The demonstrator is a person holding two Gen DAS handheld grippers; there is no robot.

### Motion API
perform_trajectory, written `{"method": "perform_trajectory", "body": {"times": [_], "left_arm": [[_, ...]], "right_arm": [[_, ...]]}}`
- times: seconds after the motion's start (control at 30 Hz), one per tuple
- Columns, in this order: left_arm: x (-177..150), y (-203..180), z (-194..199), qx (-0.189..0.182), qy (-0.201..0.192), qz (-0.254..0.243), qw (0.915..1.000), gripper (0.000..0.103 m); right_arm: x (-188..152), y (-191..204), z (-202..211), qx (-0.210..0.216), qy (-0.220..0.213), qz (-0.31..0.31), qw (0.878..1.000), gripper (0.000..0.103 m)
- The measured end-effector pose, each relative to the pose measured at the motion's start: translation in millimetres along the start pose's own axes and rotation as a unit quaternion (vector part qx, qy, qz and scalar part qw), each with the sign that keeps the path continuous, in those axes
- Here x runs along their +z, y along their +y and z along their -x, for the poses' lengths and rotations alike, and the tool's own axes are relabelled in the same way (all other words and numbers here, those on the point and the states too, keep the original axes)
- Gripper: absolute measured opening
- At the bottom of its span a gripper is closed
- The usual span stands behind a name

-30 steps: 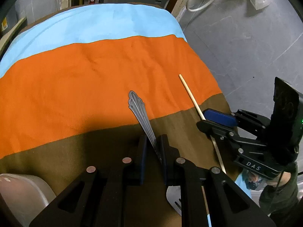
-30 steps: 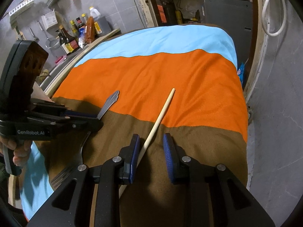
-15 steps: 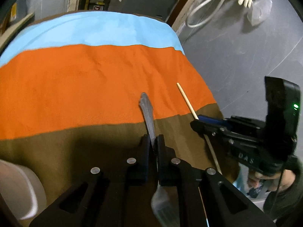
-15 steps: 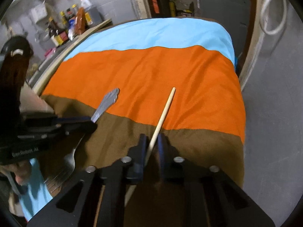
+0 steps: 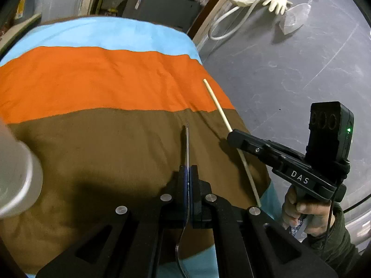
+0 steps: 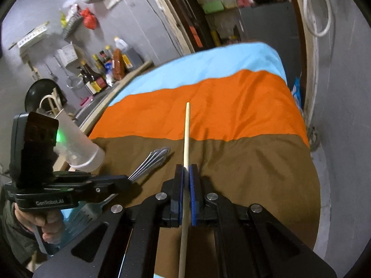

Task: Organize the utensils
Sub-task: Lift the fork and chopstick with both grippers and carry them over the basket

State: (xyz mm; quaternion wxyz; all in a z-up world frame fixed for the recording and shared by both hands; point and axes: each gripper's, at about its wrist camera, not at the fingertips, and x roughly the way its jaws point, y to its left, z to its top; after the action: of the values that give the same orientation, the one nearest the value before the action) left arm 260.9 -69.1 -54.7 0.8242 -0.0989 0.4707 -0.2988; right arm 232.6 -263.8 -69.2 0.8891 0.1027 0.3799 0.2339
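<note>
- Striped cloth in blue, orange and brown is covering the table.
- Left gripper is clamping a metal fork by its handle, which is pointing away over the brown band; its fingers have just been closing on it.
- Right gripper is pinching a wooden chopstick, fingers having just been closing, tip reaching over the orange band.
- A translucent cup is lying on its side at the table's left edge, near the fork.
</note>
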Motion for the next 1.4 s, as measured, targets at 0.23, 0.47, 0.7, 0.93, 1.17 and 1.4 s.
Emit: {"method": "perform_trajectory", "body": {"times": [0.23, 0.47, 0.7, 0.93, 1.17, 1.4], "left_arm": [[-25, -5, 29, -0.025, -0.067, -0.004, 0.9974, 0.0], [-36, -21, 70, -0.038, -0.184, -0.02, 0.9821, 0.0], [-37, -28, 111, -0.016, -0.283, -0.034, 0.9584, 0.0], [-26, -21, 153, -0.01, -0.351, -0.033, 0.9356, 0.0], [-22, 8, 212, 0.024, -0.411, -0.017, 0.9112, 0.0], [-22, 41, 254, 0.074, -0.451, -0.004, 0.8893, 0.0]], "right_arm": [[-8, 30, 32, -0.004, -0.092, 0.07, 0.993, 0.003], [-11, 53, 49, 0.033, -0.171, 0.095, 0.98, 0.003], [0, 82, 68, 0.057, -0.245, 0.118, 0.961, 0.003], [24, 113, 75, 0.092, -0.292, 0.134, 0.943, 0.003], [55, 159, 61, 0.151, -0.331, 0.143, 0.921, 0.003], [75, 197, 29, 0.2, -0.349, 0.144, 0.904, 0.003]]}}
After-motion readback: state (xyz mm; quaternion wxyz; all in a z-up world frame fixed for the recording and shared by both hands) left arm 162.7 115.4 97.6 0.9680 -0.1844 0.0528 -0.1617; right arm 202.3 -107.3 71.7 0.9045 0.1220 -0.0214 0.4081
